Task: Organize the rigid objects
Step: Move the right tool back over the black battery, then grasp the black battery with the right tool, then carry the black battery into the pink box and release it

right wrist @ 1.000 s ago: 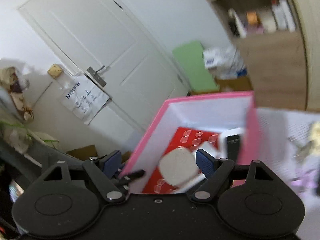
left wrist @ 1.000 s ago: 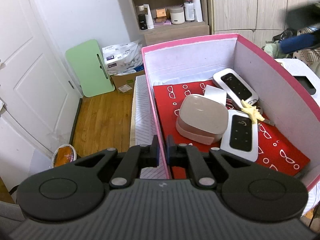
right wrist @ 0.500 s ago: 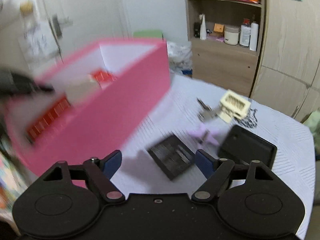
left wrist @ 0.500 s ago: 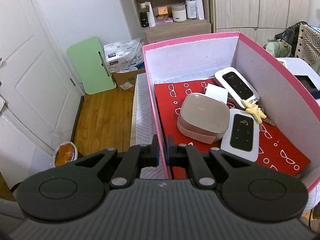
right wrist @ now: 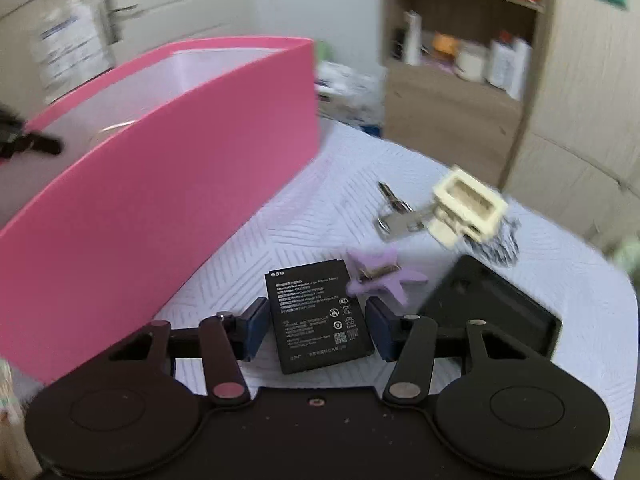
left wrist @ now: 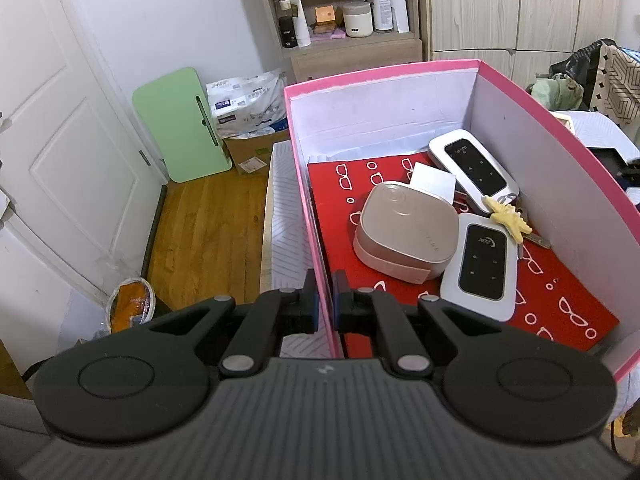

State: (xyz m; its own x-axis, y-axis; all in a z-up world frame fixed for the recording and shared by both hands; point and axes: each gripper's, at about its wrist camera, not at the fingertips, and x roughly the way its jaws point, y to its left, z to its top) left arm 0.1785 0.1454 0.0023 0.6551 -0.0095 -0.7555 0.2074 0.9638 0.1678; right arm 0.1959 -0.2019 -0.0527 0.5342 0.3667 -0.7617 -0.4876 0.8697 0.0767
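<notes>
My left gripper (left wrist: 325, 304) is shut on the left wall of the pink box (left wrist: 308, 184). Inside lie a beige square device (left wrist: 406, 232), two white pocket routers (left wrist: 482, 268) (left wrist: 472, 170), a yellow star clip (left wrist: 506, 218) and a white card on red patterned paper. In the right wrist view my right gripper (right wrist: 318, 330) is open, its fingers on either side of a black battery (right wrist: 318, 326) lying flat on the white table beside the pink box (right wrist: 160, 200). A purple star clip (right wrist: 378, 276) touches the battery's far corner.
On the table beyond the battery lie a black flat case (right wrist: 492, 304), keys (right wrist: 394, 216) and a cream plastic piece (right wrist: 468, 206) with a chain. A wooden shelf unit (left wrist: 340, 12), a white door and a green board (left wrist: 184, 124) stand past the table's edge.
My right gripper swung away from above the box, came down to the table and now brackets the black battery. My left gripper kept its hold on the box wall.
</notes>
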